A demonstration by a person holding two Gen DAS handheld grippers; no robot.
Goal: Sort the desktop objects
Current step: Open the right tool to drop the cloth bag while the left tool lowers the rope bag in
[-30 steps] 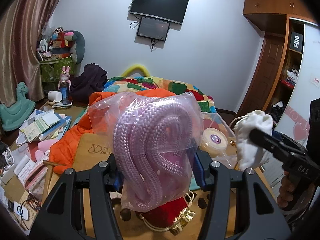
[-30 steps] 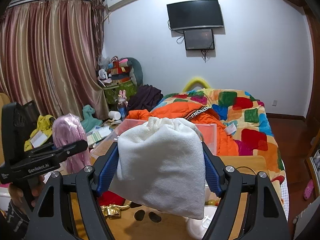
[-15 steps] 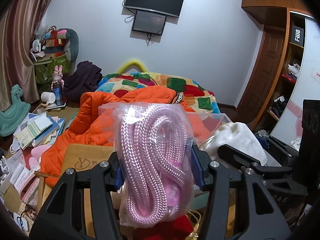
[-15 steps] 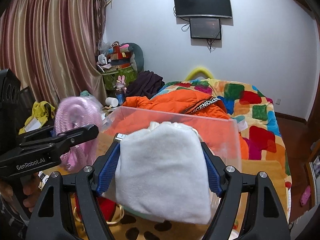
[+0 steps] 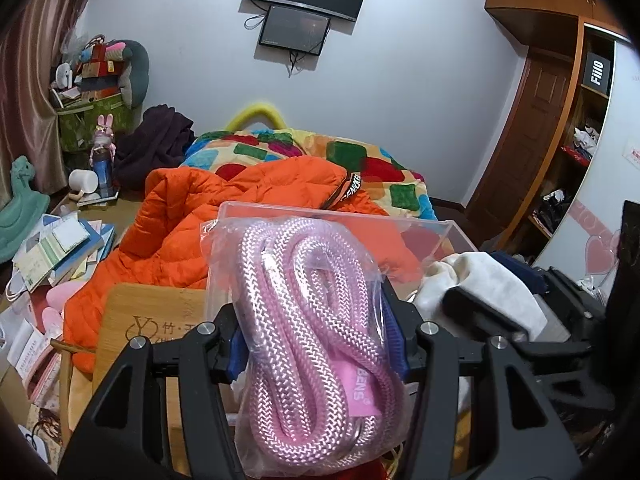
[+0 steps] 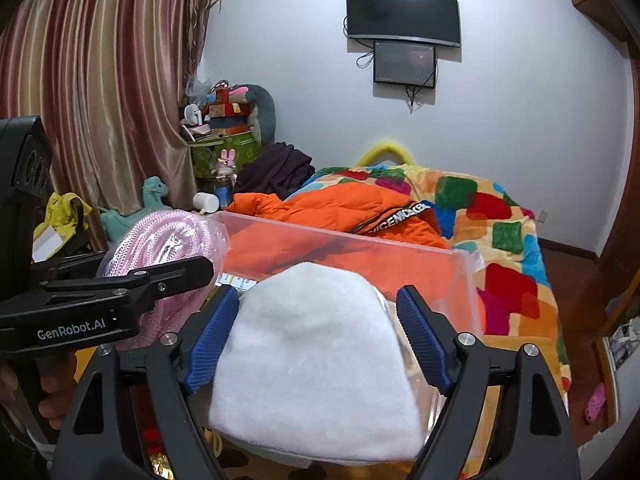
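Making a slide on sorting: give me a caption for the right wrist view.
Right gripper, jaws just opening, around a white pouch at the clear bin.

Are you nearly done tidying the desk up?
Not yet. I can't tell what is already in the clear box. The right claw's jaws have just been opening, the white pouch between them at the box; the left claw grips the bagged pink rope. A red and gold thing waits underneath.

Landmark: clear plastic storage box on the wooden tabletop.
Behind box: orange puffer jacket, then bed with patchwork blanket.
Box's near-left edge: bagged pink braided rope.
Box's near-right edge: white fleece drawstring pouch.
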